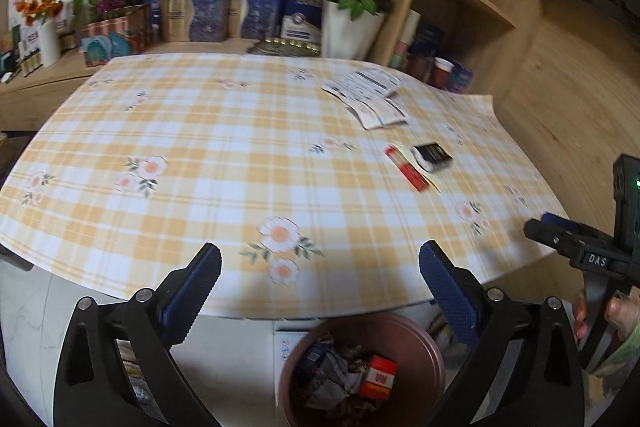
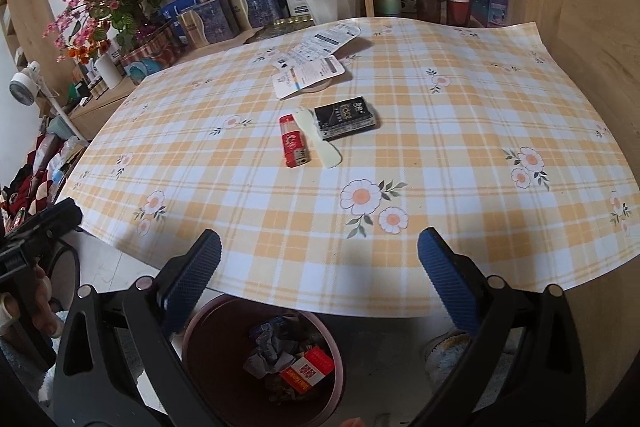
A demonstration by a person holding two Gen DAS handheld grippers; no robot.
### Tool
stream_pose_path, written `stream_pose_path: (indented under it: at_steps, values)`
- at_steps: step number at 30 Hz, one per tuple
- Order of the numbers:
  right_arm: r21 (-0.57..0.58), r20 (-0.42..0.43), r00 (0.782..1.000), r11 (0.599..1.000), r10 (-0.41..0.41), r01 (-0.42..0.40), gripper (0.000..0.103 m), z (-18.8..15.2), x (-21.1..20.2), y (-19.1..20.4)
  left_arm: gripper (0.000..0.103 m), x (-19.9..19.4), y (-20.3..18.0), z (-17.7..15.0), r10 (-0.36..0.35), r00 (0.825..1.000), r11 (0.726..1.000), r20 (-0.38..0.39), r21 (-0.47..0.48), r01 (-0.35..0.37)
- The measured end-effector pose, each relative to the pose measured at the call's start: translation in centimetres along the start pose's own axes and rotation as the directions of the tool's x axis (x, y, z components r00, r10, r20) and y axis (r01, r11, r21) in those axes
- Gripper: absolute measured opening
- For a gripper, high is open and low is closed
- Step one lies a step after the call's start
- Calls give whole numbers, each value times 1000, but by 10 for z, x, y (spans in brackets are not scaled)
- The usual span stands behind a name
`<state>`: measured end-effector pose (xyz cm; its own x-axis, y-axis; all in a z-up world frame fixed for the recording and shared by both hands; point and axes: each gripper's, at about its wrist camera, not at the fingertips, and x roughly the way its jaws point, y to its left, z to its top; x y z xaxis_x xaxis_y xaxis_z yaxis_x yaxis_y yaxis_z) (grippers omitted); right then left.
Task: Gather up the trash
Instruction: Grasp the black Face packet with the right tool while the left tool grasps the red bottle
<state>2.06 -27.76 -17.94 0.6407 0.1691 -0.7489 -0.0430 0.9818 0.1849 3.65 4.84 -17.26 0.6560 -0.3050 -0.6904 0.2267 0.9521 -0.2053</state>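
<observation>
Both grippers hovered over the table (image 2: 460,131) edge, above the bin (image 2: 208,339). The left gripper (image 1: 320,283) and the right gripper (image 2: 319,267) both stood wide open and empty. A red box (image 2: 307,369) lay in the bin on crumpled paper (image 2: 268,351). A lighter (image 2: 293,141), a spoon (image 2: 322,143), a black pack (image 2: 346,117) and leaflets (image 2: 316,61) lay on the table.

Left gripper (image 1: 320,273): jaws spread wide at the bottom of the frame, nothing between them. Below them, bottom centre, a round brown plastic bin (image 1: 434,355) holds crumpled paper and a red-and-white carton (image 1: 378,377). Yellow checked floral tablecloth (image 1: 208,147) fills mid-frame. Right of centre: white printed paper labels (image 1: 370,97), a red lighter (image 1: 406,169), a black packet (image 1: 434,155). The right gripper (image 1: 560,231) enters at the right edge.
</observation>
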Motion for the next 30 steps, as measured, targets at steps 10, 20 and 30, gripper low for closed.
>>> stream_pose_path:
  at_steps: [10, 20, 30]
  values:
    - [-2, -44, 999, 1000, -21, 21, 97, 11, 21, -9, 97, 3, 18, 9, 55, 998, 998, 11, -44, -54]
    - [-61, -80, 996, 998, -38, 34, 97, 20, 54, -14, 97, 19, 24, 19, 82, 997, 995, -7, -52, -82]
    - [-57, -76, 997, 998, -11, 6, 96, 64, 100, -33, 97, 39, 17, 32, 92, 996, 995, -11, -43, -92]
